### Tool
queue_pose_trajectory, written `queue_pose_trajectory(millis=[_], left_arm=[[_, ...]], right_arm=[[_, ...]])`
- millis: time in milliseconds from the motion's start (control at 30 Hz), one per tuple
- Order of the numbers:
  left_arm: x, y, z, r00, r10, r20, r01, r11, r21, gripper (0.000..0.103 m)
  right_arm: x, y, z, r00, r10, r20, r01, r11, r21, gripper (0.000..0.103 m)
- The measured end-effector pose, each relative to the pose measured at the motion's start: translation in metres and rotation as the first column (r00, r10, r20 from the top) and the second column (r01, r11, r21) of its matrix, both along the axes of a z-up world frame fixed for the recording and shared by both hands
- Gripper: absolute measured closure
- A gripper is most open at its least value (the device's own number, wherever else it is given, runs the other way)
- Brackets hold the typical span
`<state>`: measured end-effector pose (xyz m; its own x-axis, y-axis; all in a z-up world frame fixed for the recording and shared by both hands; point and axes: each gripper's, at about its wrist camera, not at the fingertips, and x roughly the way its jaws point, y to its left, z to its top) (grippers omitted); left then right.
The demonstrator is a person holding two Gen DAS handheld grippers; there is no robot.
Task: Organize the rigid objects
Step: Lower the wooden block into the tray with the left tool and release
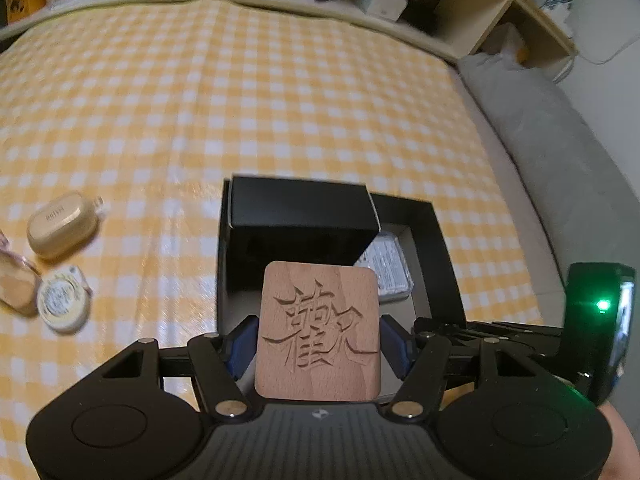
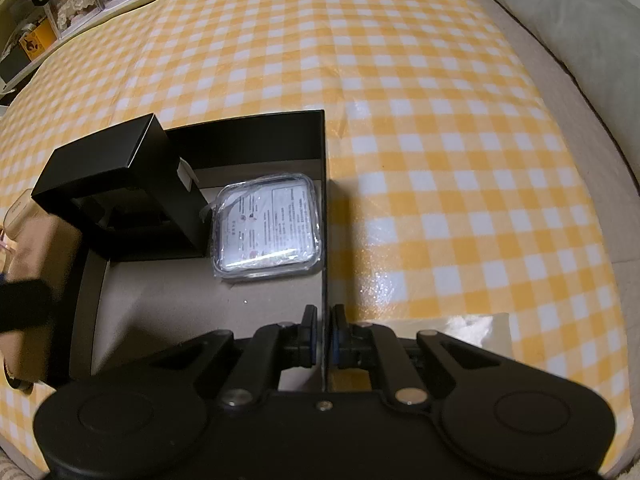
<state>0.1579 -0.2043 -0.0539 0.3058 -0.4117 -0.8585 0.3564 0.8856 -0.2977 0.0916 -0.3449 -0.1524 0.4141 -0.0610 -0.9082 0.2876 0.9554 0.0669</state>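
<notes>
A: Status on the left gripper?

B: We have it clamped on the wooden block, blue pads on both side faces, carved character facing up at the camera. We hold it flat so it can go down as is. It sits at the near edge of the black tray, just short of it.

A: And the right gripper?

B: Pinched on the tray's right wall, one finger inside, one outside, jaws nearly together with only the wall between them. Our guess: we are pinning the tray so it doesn't slide on the checked cloth during the drop.

A: What's in the tray now?

B: Two things. A small black box in the tray's far left corner, and a clear square case with a printed label, lying flat against the right wall. The grey floor at the near end of the tray is bare; that looks like the slot for the block.

A: Anything outside the tray?

B: Left of the tray on the cloth: a beige rounded case, a round white tin, and a third item cut off at the frame edge; we can't tell what it is. Probably next in the queue.
</notes>
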Motion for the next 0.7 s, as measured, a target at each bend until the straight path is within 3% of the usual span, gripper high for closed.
queue_pose_trajectory(millis=[233, 533, 700], left_arm=[[0.005, -0.007, -0.018, 0.999, 0.042, 0.007, -0.042, 0.997, 0.059, 0.038], [0.011, 0.002, -0.024, 0.998, 0.066, -0.015, -0.065, 0.996, 0.066, 0.037], [0.007, -0.002, -0.019, 0.998, 0.062, -0.001, -0.062, 0.997, 0.054, 0.022]], right_arm=[[0.001, -0.001, -0.001, 1.0, 0.0, -0.001, 0.0, 1.0, 0.0, 0.095], [0.001, -0.002, 0.0, 1.0, 0.0, -0.002, 0.0, 1.0, -0.001, 0.094], [0.001, -0.003, 0.0, 1.0, 0.003, -0.005, -0.003, 1.0, 0.002, 0.094]])
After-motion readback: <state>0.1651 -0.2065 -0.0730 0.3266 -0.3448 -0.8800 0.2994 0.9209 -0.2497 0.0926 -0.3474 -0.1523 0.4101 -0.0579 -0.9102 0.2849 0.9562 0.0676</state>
